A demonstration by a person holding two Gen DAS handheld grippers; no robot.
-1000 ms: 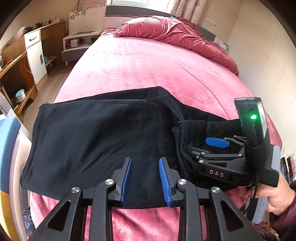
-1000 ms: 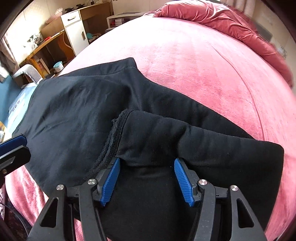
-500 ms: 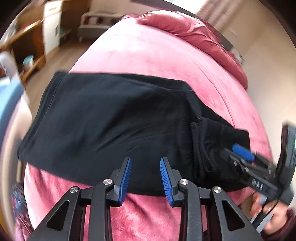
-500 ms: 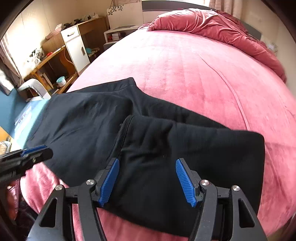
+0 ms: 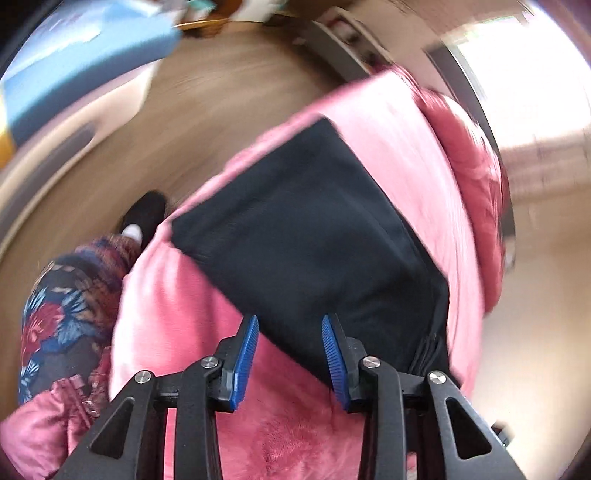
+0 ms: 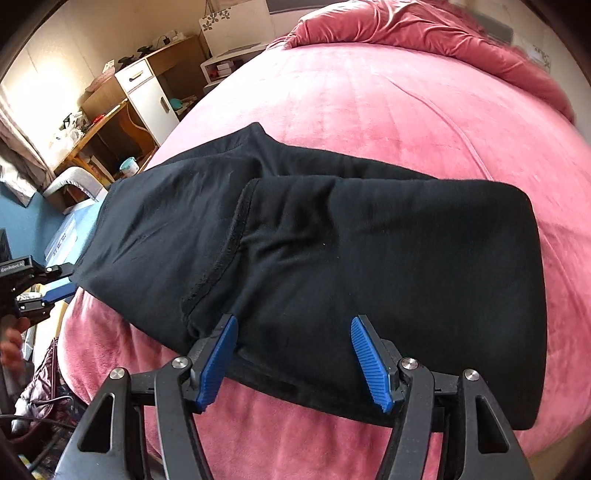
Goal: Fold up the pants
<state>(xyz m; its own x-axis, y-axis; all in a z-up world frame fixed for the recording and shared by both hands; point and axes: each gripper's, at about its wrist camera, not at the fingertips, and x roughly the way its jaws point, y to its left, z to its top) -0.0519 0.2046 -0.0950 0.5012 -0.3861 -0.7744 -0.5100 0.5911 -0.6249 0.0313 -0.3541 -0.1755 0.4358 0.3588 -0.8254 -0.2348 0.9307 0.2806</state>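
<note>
Pants (image 6: 332, 240): plain black; bed cover (image 6: 369, 103): pink plush; duvet (image 6: 424, 29): darker rose; gripper pads (image 6: 218, 354): blue, ribbed, on black frames; cabinet (image 6: 151, 99): white door, brown wood top; floor (image 5: 207, 110): brown wood; garment (image 5: 62, 314) beside bed: dark with red and blue floral print.

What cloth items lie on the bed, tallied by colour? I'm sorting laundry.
Black: 1, the pants, partly folded.
Pink: 1, the bedspread.
Dark red: 1, the rumpled quilt at the far end.
Total: 3.
</note>
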